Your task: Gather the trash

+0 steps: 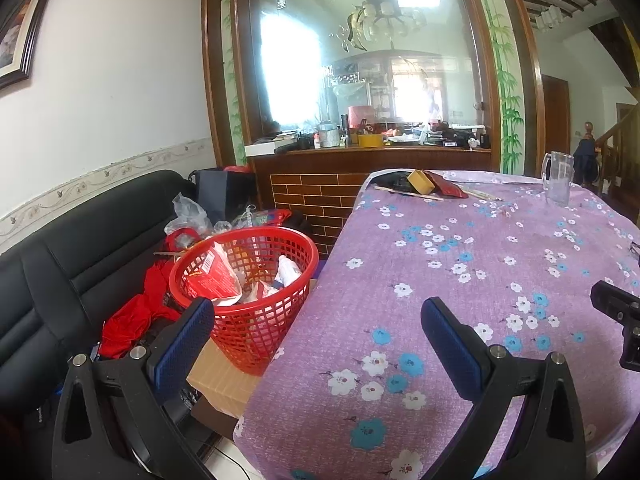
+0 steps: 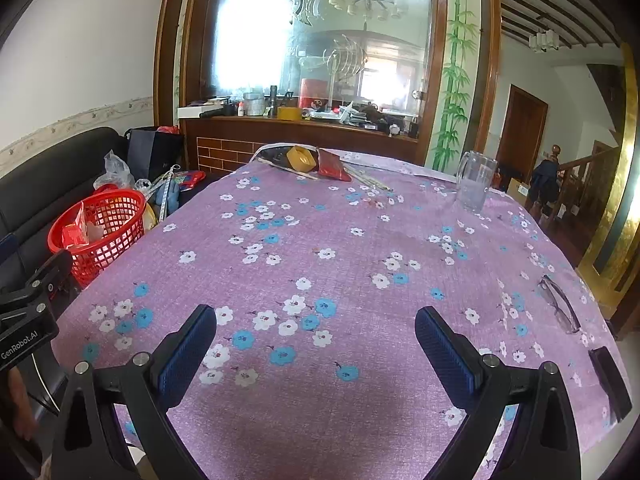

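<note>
A red mesh basket (image 1: 256,320) stands on a cardboard box beside the table's left edge. It holds a red wrapper (image 1: 212,276), a white bottle (image 1: 286,272) and other scraps. My left gripper (image 1: 318,312) is open and empty, its fingers straddling the gap between the basket and the table. Over the near part of the purple flowered tablecloth (image 2: 320,240) my right gripper (image 2: 316,316) is open with nothing in it. The basket (image 2: 108,248) shows at the left of the right wrist view. A yellow box (image 2: 302,158), a red packet (image 2: 332,168) and thin sticks lie at the table's far edge.
A glass jug (image 2: 474,186) stands at the far right of the table. Eyeglasses (image 2: 560,304) and a flat black object (image 2: 610,380) lie near the right edge. A black sofa (image 1: 80,248) with red cloth and bags sits left of the basket. A wooden counter backs the table.
</note>
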Available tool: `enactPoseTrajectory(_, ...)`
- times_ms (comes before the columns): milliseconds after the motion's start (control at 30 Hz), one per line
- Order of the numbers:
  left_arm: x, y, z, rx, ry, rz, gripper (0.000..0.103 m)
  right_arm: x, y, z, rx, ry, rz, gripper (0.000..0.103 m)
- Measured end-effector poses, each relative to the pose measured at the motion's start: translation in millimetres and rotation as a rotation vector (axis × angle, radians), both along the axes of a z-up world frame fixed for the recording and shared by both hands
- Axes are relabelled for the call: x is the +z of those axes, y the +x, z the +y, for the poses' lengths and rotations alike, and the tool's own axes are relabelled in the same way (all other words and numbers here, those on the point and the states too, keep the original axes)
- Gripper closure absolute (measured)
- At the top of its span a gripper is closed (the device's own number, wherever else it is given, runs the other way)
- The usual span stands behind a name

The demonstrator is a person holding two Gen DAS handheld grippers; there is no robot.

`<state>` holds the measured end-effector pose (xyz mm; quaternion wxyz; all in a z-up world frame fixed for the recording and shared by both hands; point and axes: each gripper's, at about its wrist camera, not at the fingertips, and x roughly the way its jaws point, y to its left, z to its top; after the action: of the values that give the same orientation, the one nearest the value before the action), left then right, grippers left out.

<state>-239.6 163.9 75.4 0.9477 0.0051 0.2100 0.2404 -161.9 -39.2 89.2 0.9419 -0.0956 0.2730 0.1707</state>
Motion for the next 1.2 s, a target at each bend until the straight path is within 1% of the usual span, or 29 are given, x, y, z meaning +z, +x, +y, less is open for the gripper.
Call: enactPoseTrajectory(1200,-4.5,0.8,-0.7,-0.005,-0.005,0.015,0.000,-6.2,2.9,-0.9,-0.001,-0.001,0.014,0.002)
